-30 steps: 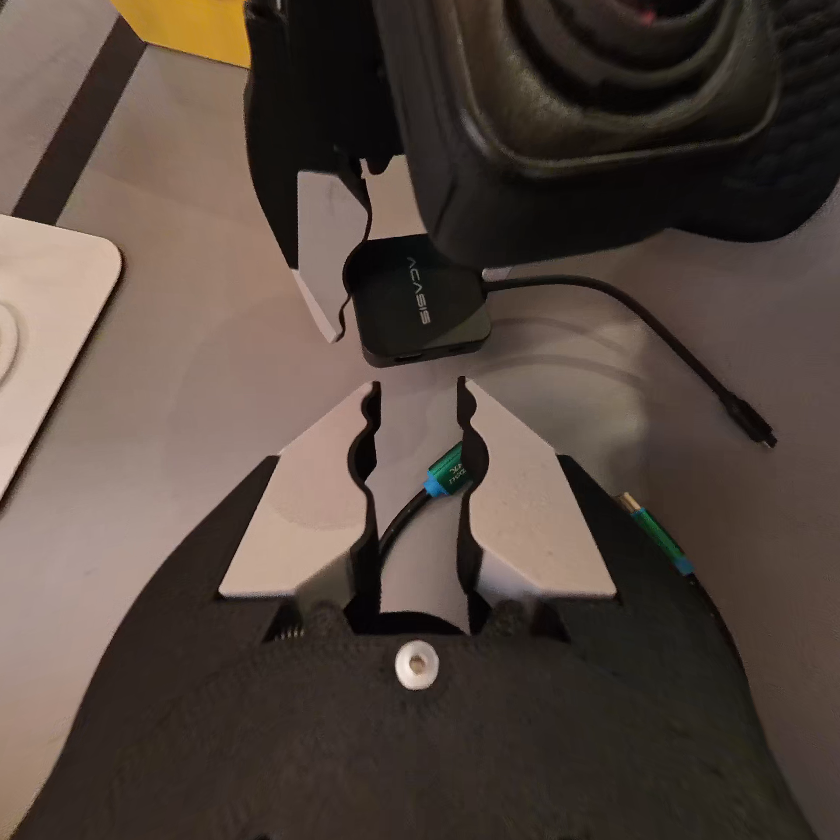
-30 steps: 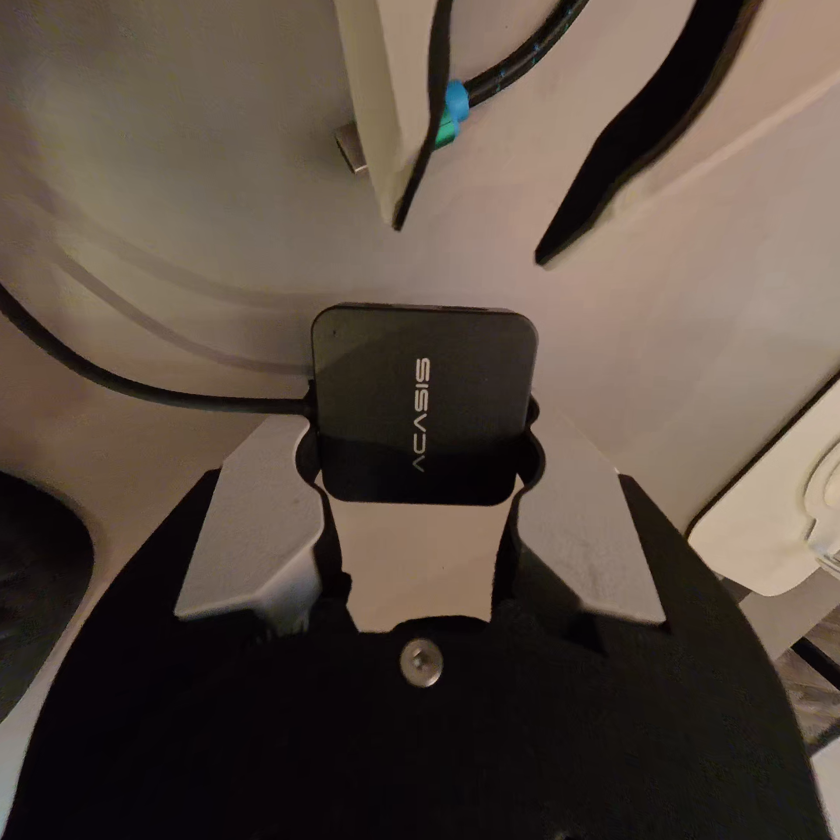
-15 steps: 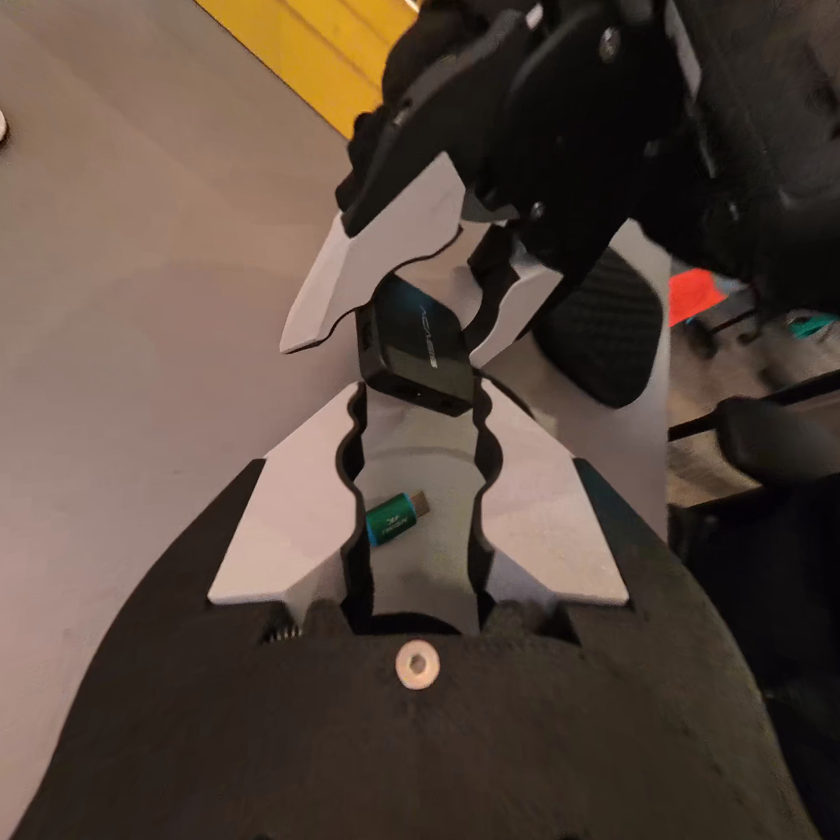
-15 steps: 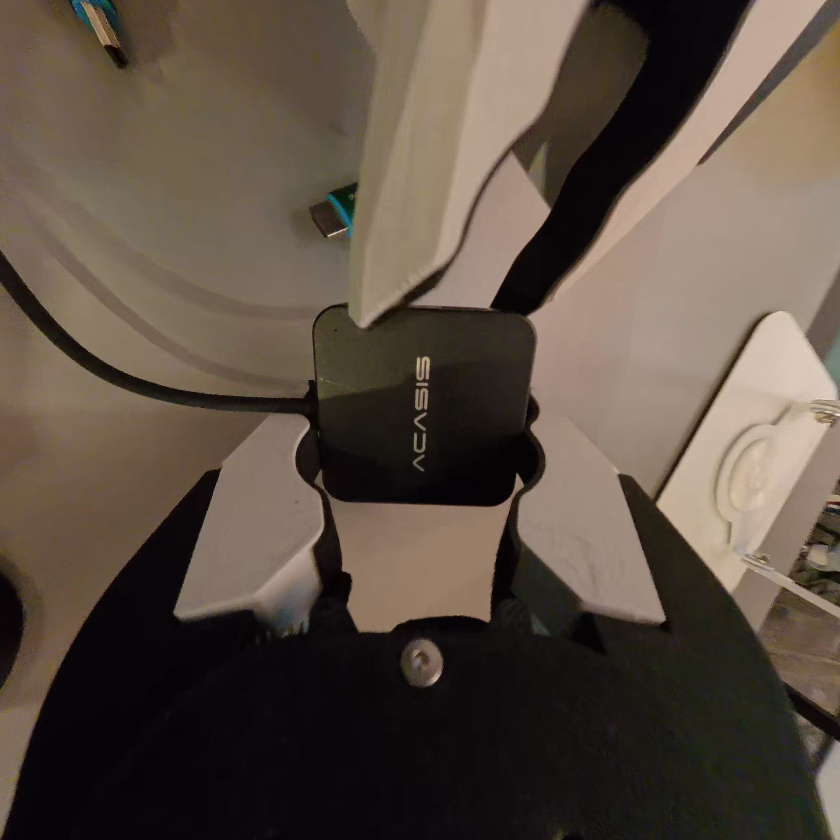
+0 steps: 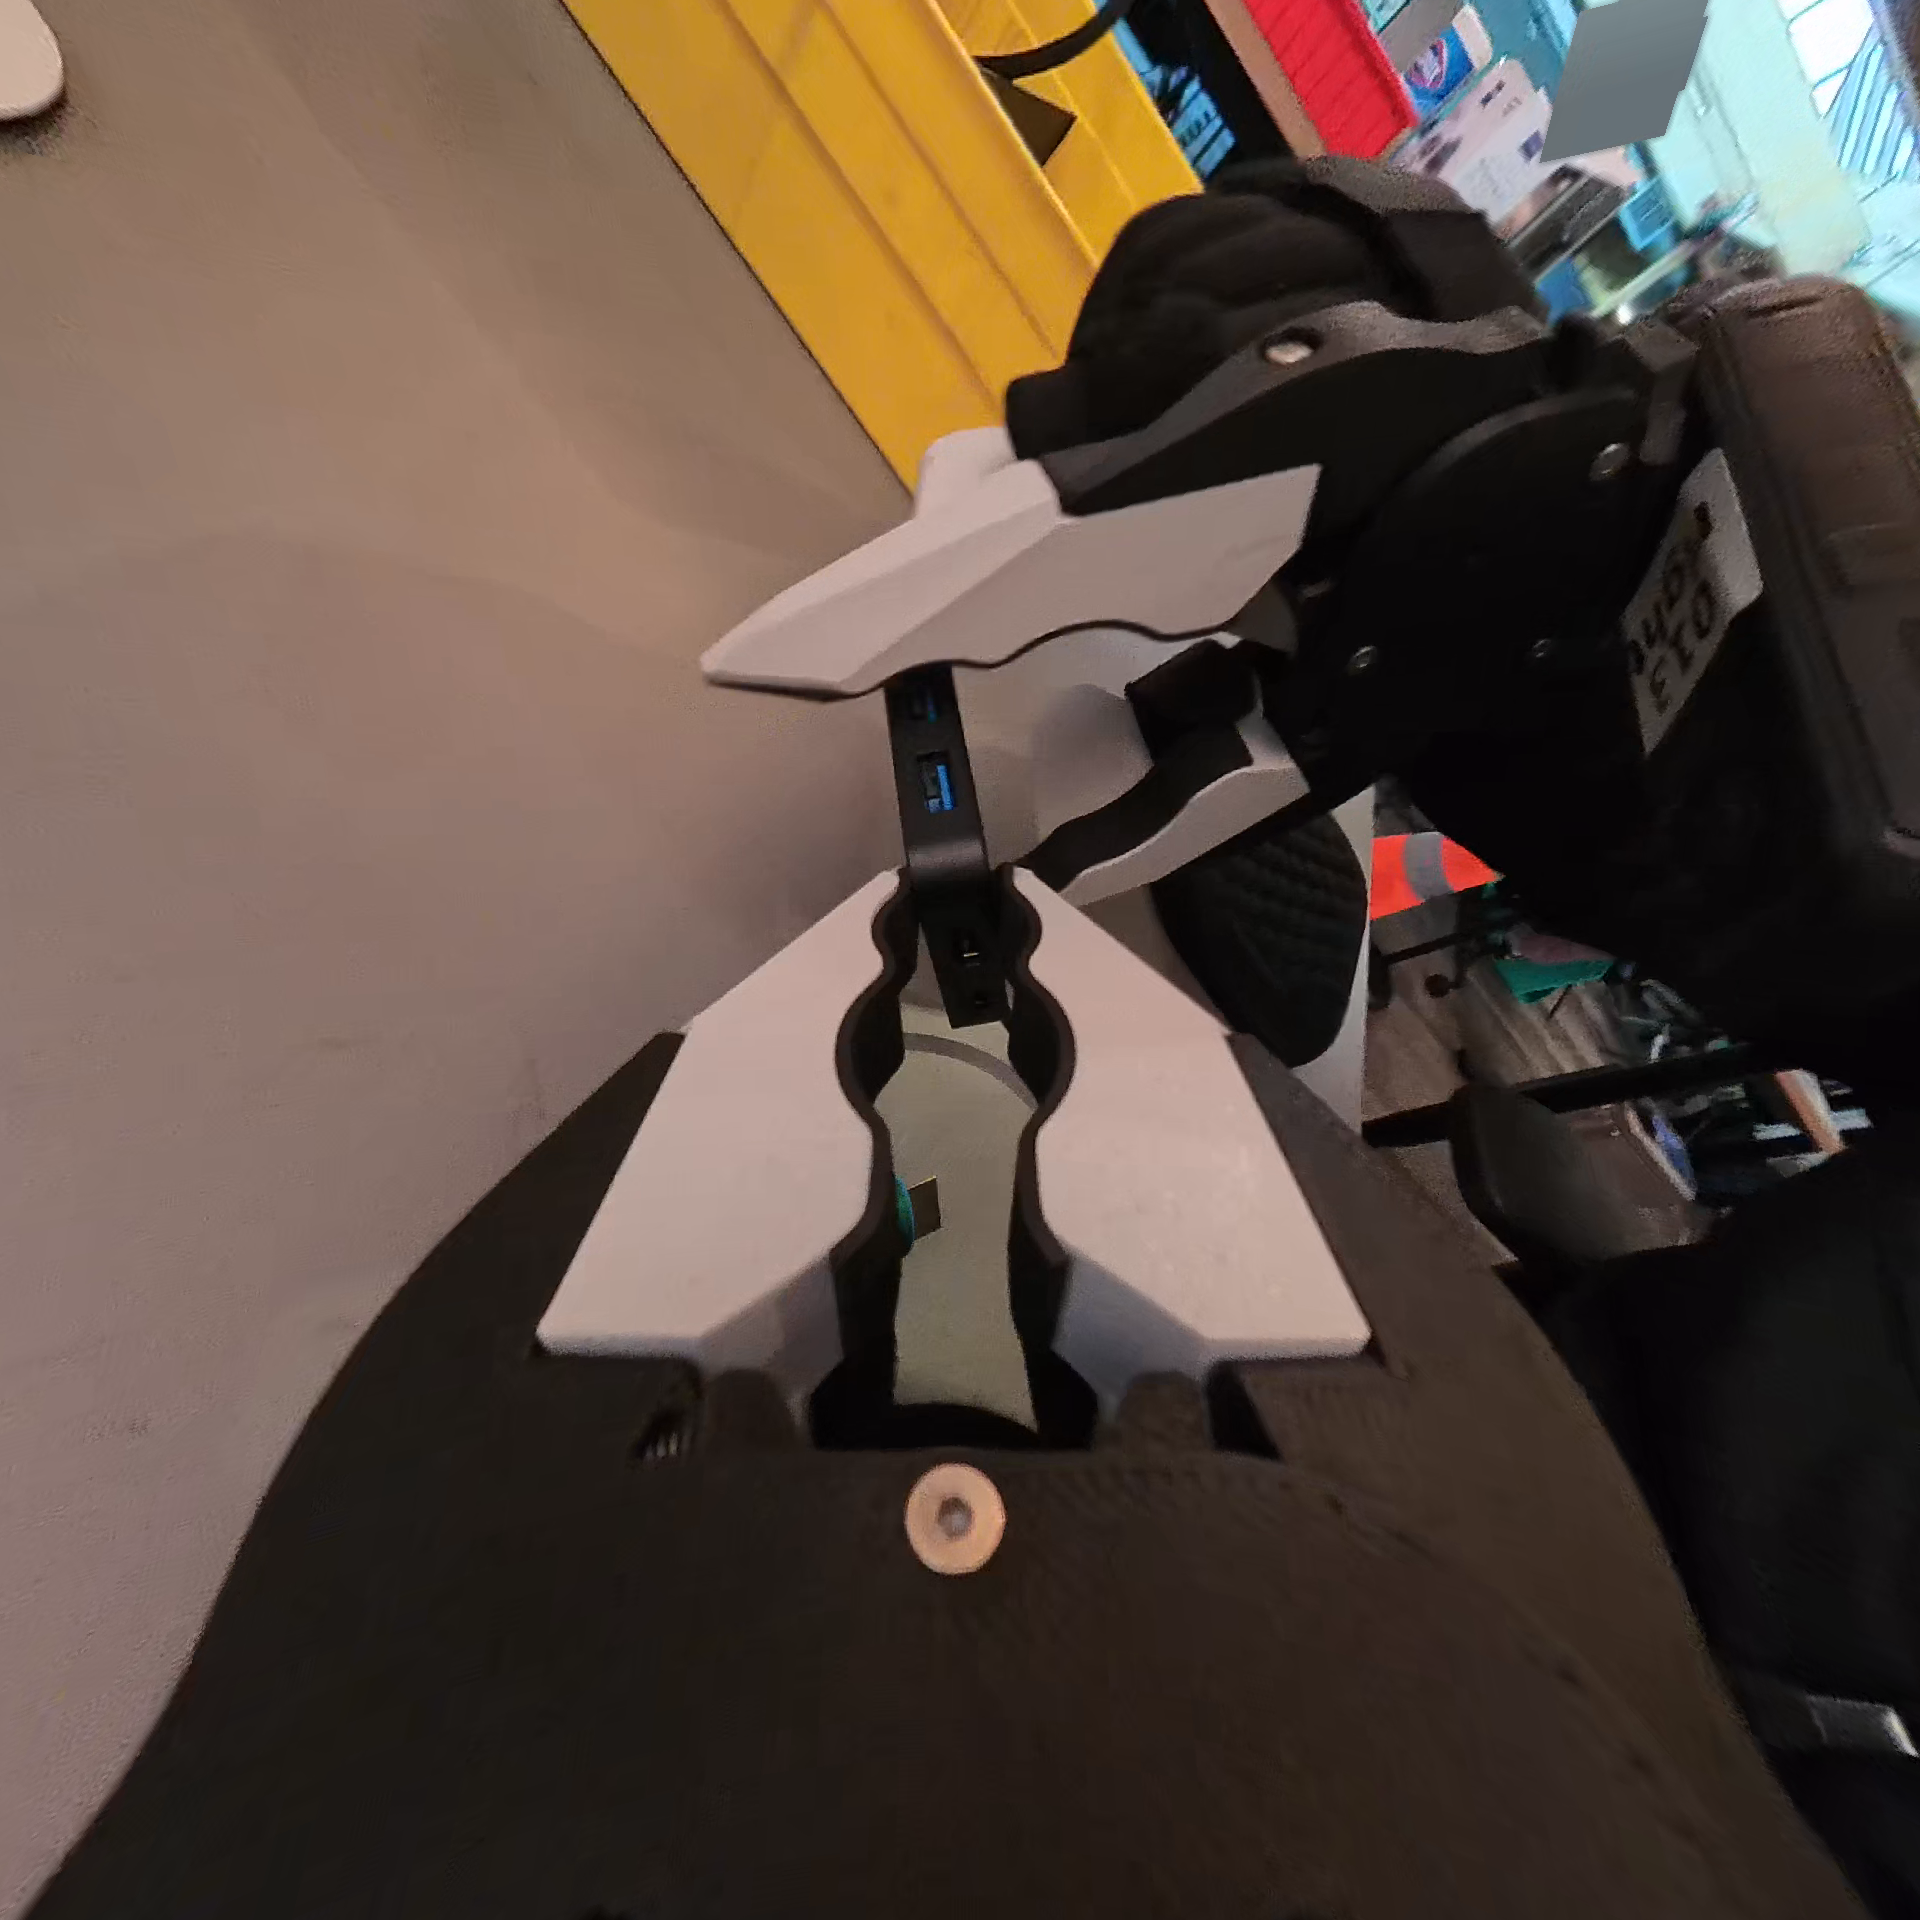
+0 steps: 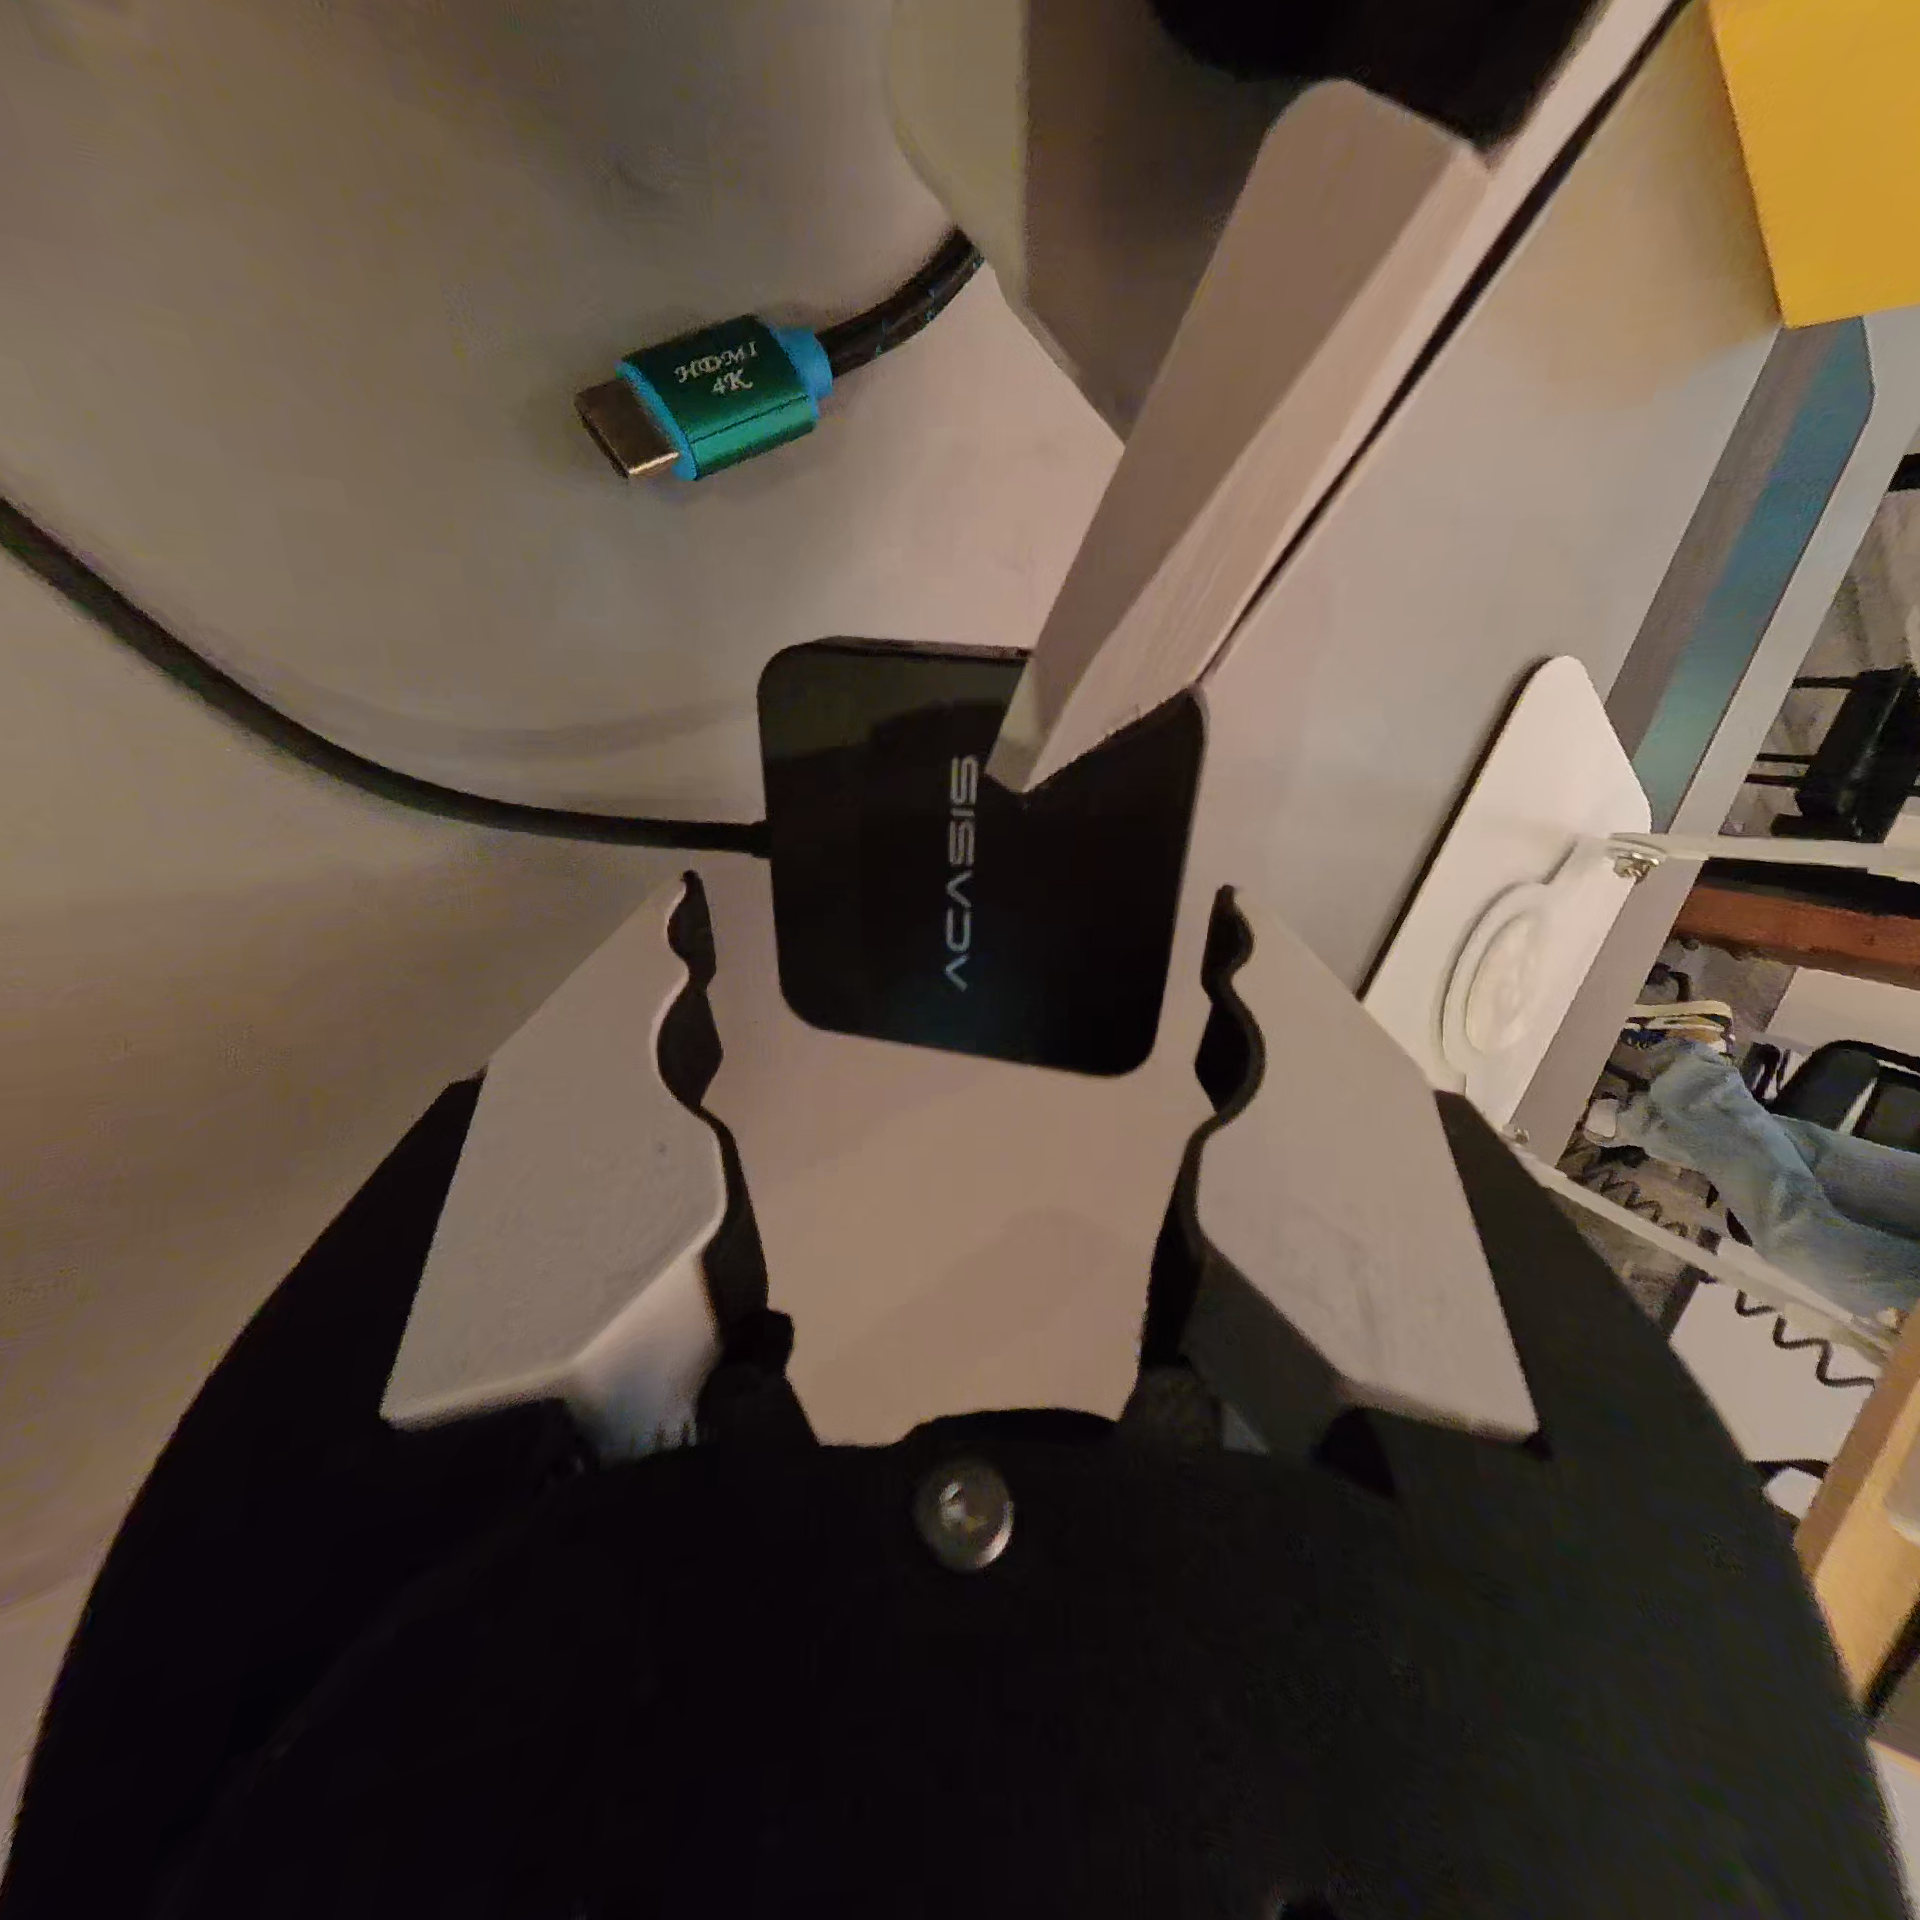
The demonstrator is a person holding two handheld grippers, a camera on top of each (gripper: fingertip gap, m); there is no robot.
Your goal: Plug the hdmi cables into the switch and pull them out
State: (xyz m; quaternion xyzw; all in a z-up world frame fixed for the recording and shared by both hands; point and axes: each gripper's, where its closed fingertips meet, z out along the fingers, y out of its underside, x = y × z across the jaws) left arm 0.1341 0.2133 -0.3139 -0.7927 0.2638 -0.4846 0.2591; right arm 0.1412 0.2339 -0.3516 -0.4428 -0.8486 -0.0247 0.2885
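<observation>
Your left gripper (image 5: pixel 951 914) pinches the lower edge of the black switch (image 5: pixel 940 790), held on edge above the table (image 5: pixel 312 623). Your right gripper (image 6: pixel 961 914) stands spread wide around the switch (image 6: pixel 977 862), fingers clear. Beyond lies one HDMI plug (image 6: pixel 717 410), loose on the table.

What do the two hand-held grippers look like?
Both match: the left hand-held gripper and the right hand-held gripper have textured black bodies, a silver screw at centre, and pale grey wedge fingers with wavy black inner edges.
</observation>
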